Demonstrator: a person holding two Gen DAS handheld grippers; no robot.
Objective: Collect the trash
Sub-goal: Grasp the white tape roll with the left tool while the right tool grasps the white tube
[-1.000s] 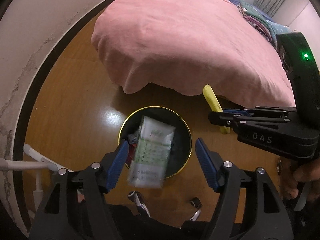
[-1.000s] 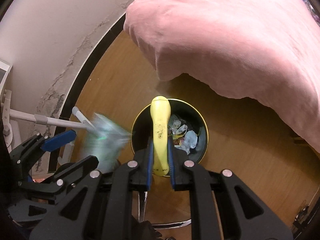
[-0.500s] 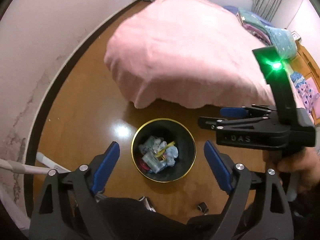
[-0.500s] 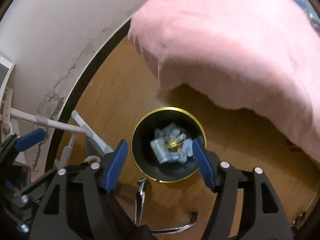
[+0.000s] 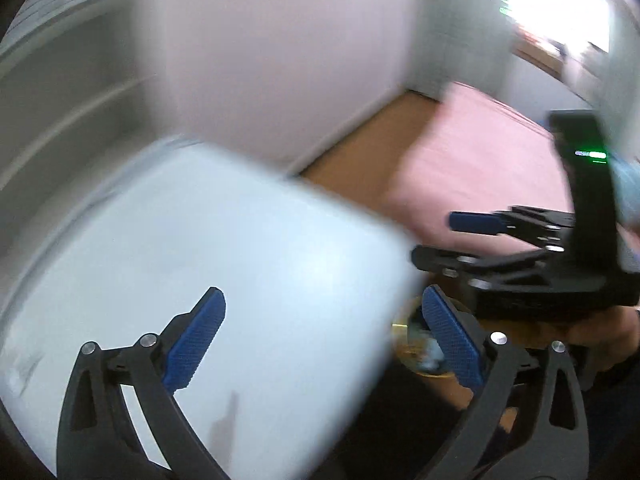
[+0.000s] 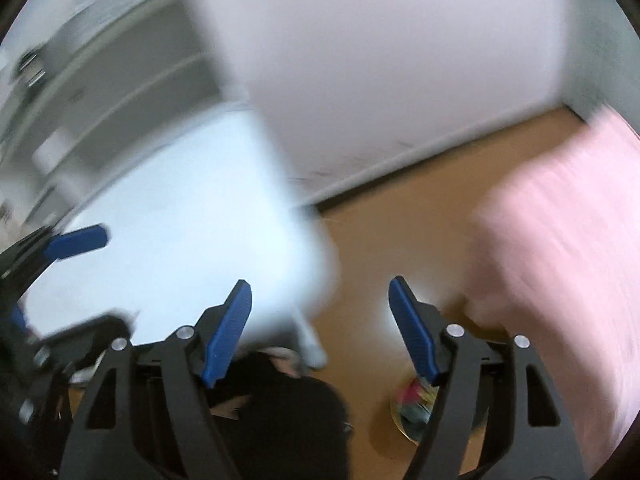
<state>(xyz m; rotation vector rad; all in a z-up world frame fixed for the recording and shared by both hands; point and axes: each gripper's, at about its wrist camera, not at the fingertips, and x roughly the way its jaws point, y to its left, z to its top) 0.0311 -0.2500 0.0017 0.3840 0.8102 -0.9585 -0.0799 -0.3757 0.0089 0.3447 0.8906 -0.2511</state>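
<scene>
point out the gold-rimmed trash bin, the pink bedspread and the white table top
gold-rimmed black trash bin (image 6: 412, 410), right wrist view, trash inside it
pink bedspread (image 6: 560, 240), right wrist view, its draped side
white table top (image 5: 200, 248), left wrist view, bare surface

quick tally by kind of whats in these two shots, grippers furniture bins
grippers: 2, left gripper and right gripper, both open and empty
white table: 1
pink bed: 1
trash bin, with trash inside: 1
total: 5

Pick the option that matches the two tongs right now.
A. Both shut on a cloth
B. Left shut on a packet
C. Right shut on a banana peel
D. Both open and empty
D: the left tongs and right tongs both show blue pads spread wide with nothing between them.
</scene>
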